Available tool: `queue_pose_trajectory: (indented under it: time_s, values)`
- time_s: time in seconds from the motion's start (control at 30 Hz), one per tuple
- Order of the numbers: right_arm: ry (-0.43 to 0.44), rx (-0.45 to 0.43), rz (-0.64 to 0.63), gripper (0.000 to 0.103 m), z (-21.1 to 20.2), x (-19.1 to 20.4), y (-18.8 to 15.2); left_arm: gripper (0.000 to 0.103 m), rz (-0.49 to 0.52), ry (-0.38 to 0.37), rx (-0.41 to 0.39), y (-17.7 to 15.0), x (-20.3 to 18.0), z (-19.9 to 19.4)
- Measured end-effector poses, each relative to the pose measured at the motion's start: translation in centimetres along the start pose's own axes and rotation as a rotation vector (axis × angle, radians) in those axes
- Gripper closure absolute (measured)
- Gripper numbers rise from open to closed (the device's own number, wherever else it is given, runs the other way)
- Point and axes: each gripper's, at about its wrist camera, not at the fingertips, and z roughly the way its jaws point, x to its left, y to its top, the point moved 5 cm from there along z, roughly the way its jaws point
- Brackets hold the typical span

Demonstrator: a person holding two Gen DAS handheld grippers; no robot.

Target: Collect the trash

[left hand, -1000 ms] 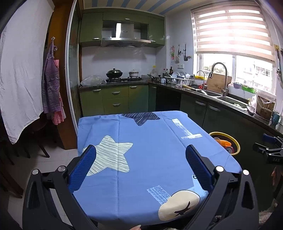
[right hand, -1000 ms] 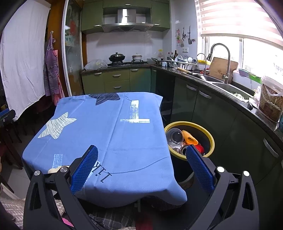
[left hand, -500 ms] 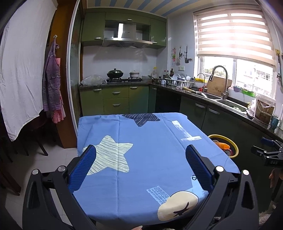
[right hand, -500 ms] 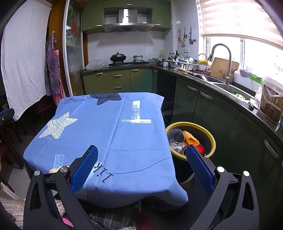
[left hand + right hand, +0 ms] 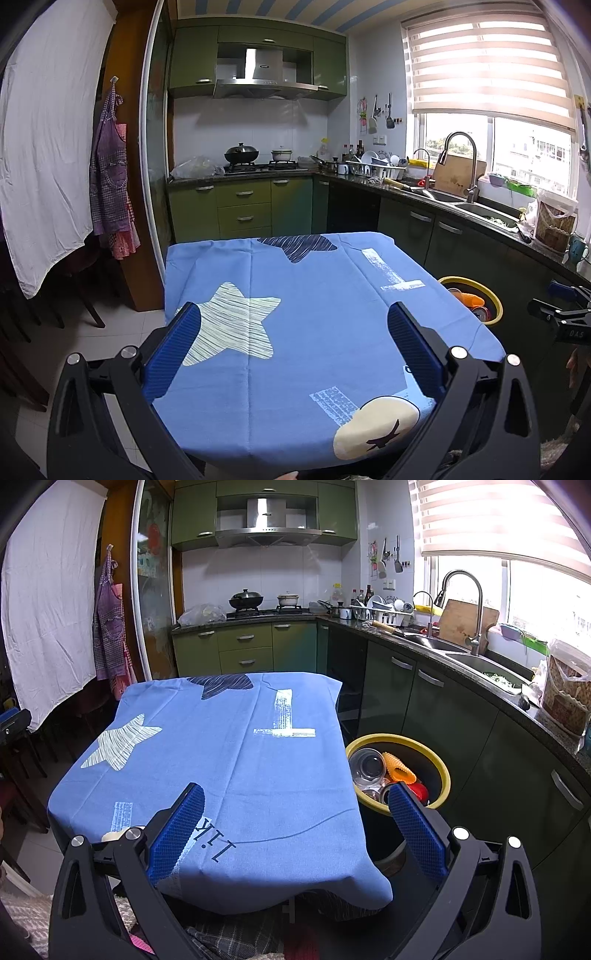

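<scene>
A yellow-rimmed trash bin stands on the floor at the table's right side. It holds a clear cup, an orange ridged item and a red item. The bin also shows in the left wrist view. My left gripper is open and empty above the near edge of the blue tablecloth. My right gripper is open and empty over the table's near right corner, with the bin just behind its right finger. No loose trash shows on the cloth.
The table with the blue star-print cloth fills the middle. Green kitchen cabinets and a sink counter run along the right. A stove is at the back. A white sheet and an apron hang at left.
Both grippers have pulled back and risen slightly, so the table looks a little farther away. Both stay open and empty.
</scene>
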Motion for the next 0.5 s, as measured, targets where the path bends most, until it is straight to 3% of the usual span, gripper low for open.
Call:
queue_pose_trajectory:
  time_s: [0.5]
  values:
    - [-0.001, 0.005, 0.005, 0.005, 0.2, 0.12, -0.07, 0.007, 0.006, -0.002, 0.004, -0.22, 0.04, 0.15]
